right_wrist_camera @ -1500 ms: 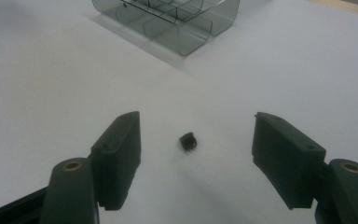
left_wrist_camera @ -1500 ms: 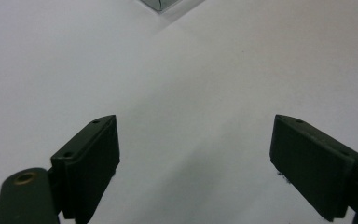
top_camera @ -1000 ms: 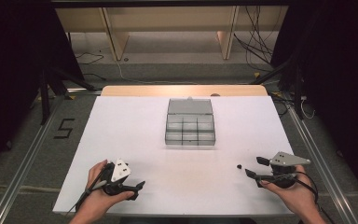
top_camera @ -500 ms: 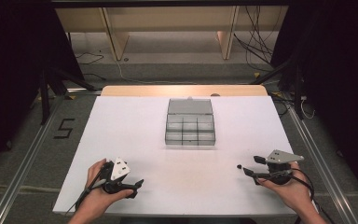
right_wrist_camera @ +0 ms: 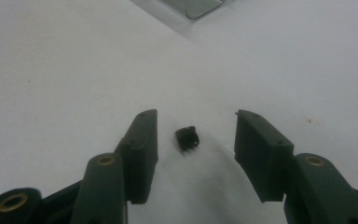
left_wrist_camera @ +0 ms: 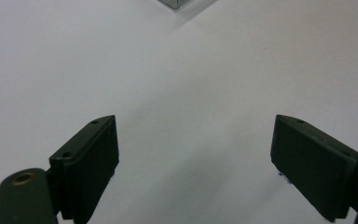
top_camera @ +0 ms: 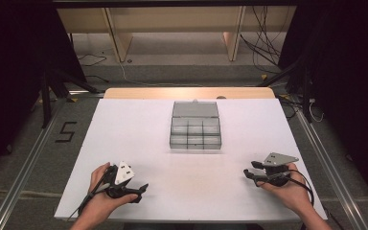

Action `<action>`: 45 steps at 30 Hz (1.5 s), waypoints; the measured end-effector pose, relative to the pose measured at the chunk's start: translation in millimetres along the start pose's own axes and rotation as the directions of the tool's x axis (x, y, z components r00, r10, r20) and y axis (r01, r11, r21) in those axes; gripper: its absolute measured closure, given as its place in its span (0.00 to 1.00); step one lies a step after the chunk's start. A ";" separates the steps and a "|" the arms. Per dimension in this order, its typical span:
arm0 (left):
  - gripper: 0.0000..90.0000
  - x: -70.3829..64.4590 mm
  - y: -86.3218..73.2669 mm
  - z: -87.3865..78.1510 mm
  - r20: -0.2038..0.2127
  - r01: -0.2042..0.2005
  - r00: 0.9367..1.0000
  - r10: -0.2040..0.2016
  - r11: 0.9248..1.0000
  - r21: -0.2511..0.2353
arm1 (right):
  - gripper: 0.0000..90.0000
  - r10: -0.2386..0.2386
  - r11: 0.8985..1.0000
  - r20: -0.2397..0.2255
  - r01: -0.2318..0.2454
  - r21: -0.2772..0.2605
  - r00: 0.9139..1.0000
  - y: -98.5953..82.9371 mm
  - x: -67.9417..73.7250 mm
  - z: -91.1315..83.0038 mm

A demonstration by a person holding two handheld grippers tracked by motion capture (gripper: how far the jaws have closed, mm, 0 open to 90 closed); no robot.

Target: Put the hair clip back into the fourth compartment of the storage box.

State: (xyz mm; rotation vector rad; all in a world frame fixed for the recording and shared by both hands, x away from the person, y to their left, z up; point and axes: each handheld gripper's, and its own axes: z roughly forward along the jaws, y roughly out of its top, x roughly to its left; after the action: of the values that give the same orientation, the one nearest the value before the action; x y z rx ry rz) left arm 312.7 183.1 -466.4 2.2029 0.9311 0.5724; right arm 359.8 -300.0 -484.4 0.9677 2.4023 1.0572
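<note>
right gripper (right_wrist_camera: 193, 140): we see its jaws spread apart, holding nothing, low over the white table (top_camera: 139, 139).
small black part (right_wrist_camera: 187, 138): lies on the table between those jaws, touching neither.
left gripper (left_wrist_camera: 193, 154): jaws wide apart, bare table between them.
compartment box (top_camera: 195, 125): mid-table, well apart from both grippers.

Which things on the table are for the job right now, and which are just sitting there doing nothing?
For the job:
- small black part, lying on the table between the open jaws
- right gripper, around that part, not touching it
- clear compartment box, lid open, probably where it goes

Just sitting there:
- left gripper, open over bare table
- white table
</note>
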 end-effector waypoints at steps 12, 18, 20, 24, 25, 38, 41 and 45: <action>0.17 0.0 0.2 0.0 0.000 -0.001 1.000 0.001 1.000 -0.001 | 0.72 -0.004 1.000 -0.017 0.004 0.027 1.000 1.7 -1.7 10.5; 0.16 -0.1 0.2 0.2 0.001 -0.003 1.000 0.003 1.000 0.001 | 0.80 0.000 1.000 -0.035 0.001 0.027 0.999 2.5 -1.1 12.0; 0.16 -0.3 0.2 0.2 0.001 -0.003 1.000 0.003 1.000 -0.001 | 0.82 0.014 1.000 -0.038 -0.013 0.025 0.999 2.0 -1.7 12.2; 0.16 -0.3 0.2 0.3 0.001 -0.003 1.000 0.003 1.000 0.000 | 0.87 0.035 0.999 -0.038 -0.034 0.022 0.999 1.6 -2.7 13.0; 0.16 -0.6 0.3 0.2 0.000 -0.002 1.000 0.002 1.000 -0.003 | 0.88 0.037 0.999 -0.036 -0.036 0.023 0.999 1.5 -3.2 13.0; 0.16 -0.7 0.4 0.0 -0.002 -0.004 1.000 0.004 1.000 -0.004 | 0.90 0.044 0.999 -0.024 -0.043 0.026 0.999 3.4 -2.1 12.4; 0.16 -0.6 0.4 -0.2 -0.002 -0.007 1.000 0.007 1.000 -0.002 | 0.90 0.053 0.998 -0.020 -0.052 0.019 0.998 4.3 -2.4 11.1; 0.17 -0.8 0.4 -0.1 -0.003 -0.009 1.000 0.009 1.000 -0.001 | 0.90 0.059 0.998 -0.020 -0.059 0.001 0.998 5.7 -2.6 9.7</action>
State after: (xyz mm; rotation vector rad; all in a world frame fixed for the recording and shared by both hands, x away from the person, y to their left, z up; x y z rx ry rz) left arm 312.3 182.3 -466.2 2.2069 0.9231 0.5801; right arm 369.4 -294.1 -486.5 1.0393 2.4040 1.0918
